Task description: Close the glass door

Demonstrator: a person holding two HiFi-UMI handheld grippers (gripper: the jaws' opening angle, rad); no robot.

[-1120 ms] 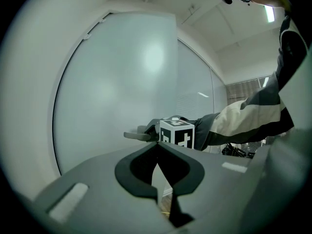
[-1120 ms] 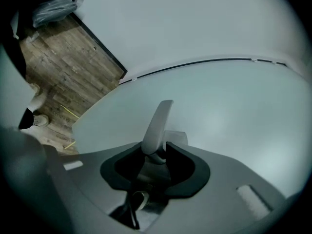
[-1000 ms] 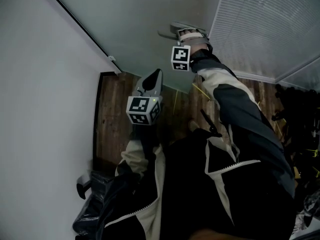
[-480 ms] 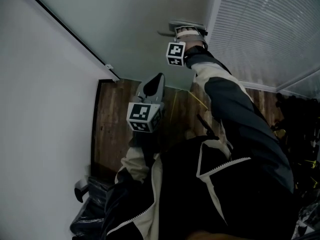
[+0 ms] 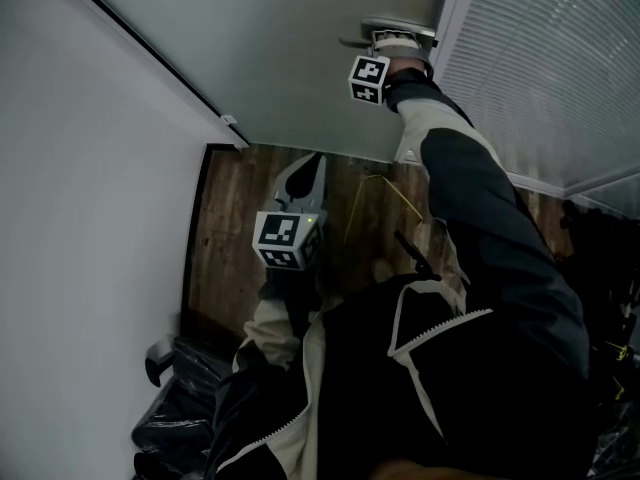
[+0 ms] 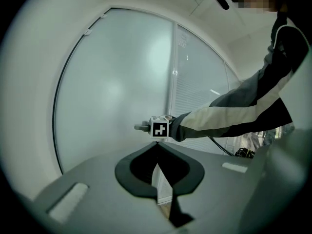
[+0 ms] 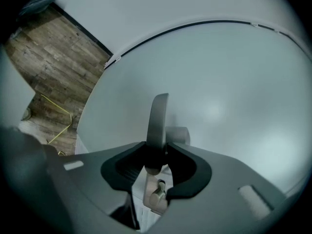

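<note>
The frosted glass door (image 5: 300, 58) fills the top of the head view, its metal lever handle (image 5: 395, 30) at the edge nearest the blind-covered pane. My right gripper (image 5: 390, 42) is at arm's length, shut on that door handle (image 7: 158, 116); the lever stands upright between the jaws, which have just been closing on it. A lock knob (image 7: 157, 193) shows below the jaws. My left gripper (image 5: 312, 163) hangs lower, near my body, over the wooden floor, shut on nothing. Its own view looks at the door (image 6: 112, 82) and the right gripper's marker cube (image 6: 159, 128).
A white wall (image 5: 80, 218) runs along the left. A glass pane with blinds (image 5: 560, 58) stands just right of the door. Below lie wooden floor (image 5: 235, 228), a yellow cable (image 5: 385, 190) and a black bag (image 5: 185, 408) at the lower left. Dark clutter sits at the far right.
My right gripper has carried the handle to the right and up in the head view, toward the blinds pane, and the door has swung with it. The left gripper has shifted only slightly.
</note>
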